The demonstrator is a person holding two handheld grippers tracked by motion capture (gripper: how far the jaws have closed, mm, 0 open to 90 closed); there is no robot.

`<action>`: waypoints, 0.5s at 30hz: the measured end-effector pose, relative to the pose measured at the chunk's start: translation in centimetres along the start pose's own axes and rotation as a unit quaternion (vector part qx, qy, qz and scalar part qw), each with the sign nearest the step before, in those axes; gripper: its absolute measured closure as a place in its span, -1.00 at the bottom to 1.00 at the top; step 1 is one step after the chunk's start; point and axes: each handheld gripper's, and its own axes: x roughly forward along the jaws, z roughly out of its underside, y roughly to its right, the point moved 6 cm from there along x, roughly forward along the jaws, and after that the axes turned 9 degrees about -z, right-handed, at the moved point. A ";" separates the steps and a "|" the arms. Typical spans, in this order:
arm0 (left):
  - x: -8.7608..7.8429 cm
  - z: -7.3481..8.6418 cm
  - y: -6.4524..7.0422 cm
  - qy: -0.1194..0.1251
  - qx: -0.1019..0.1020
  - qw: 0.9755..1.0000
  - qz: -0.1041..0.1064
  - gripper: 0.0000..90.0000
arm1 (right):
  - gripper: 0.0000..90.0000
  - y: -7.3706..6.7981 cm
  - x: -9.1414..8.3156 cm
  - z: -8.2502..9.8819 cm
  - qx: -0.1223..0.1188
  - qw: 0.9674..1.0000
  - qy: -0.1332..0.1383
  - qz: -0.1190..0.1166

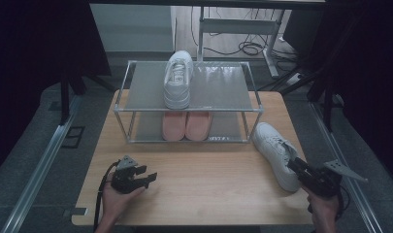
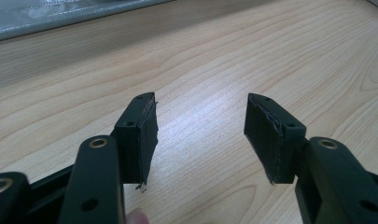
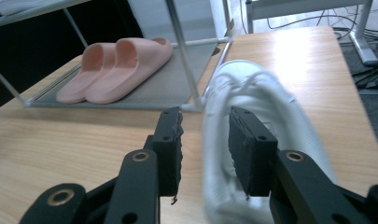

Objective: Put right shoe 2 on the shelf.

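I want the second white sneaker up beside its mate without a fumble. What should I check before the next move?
1. Right claw open wide enough: ok, a gap shows between the jaws.
2. Jaws straddle the sneaker's side wall: ok, one jaw sits inside the white sneaker on the table, one outside.
3. Firm grip: not ok, the pads do not press on it.
4. Free space on the top shelf beside the other white sneaker: ok.
5. Left claw out of the way: ok, open over bare table.
6. Pink slippers clear of the path: ok, on the lower shelf.
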 end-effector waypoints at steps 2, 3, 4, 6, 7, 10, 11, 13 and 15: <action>0.0 0.0 0.0 0.000 0.000 1.000 0.000 -0.01 | 0.40 0.6 0.1 -0.4 0.002 1.000 -0.005 0.001; 0.0 0.0 0.0 0.000 0.000 1.000 0.000 -0.01 | 0.39 0.9 0.2 -0.6 0.004 1.000 -0.009 0.001; 0.0 0.0 0.0 0.002 -0.001 1.000 0.000 -0.01 | 0.38 1.2 0.2 -0.8 0.004 1.000 -0.011 0.001; -0.1 0.0 0.0 0.001 0.000 1.000 0.000 -0.01 | 0.36 1.5 0.4 -1.2 -0.001 1.000 -0.016 0.002; -0.1 0.0 0.0 0.001 0.000 1.000 0.000 -0.01 | 0.35 1.7 0.6 -1.4 -0.004 1.000 -0.020 0.004; -0.1 0.0 -0.1 0.002 0.002 1.000 0.000 -0.01 | 0.31 2.3 1.1 -1.8 -0.011 0.999 -0.033 0.006; -0.1 0.0 -0.1 0.002 0.002 1.000 0.000 -0.01 | 0.30 2.7 1.3 -1.9 -0.013 0.999 -0.039 0.009; -0.2 0.0 -0.2 0.002 -0.001 1.000 -0.001 -0.02 | 0.27 3.1 1.6 -2.0 -0.014 0.999 -0.045 0.013; -0.2 0.0 -0.3 0.003 -0.002 1.000 -0.001 -0.02 | 0.24 3.6 1.9 -2.1 -0.014 0.998 -0.050 0.018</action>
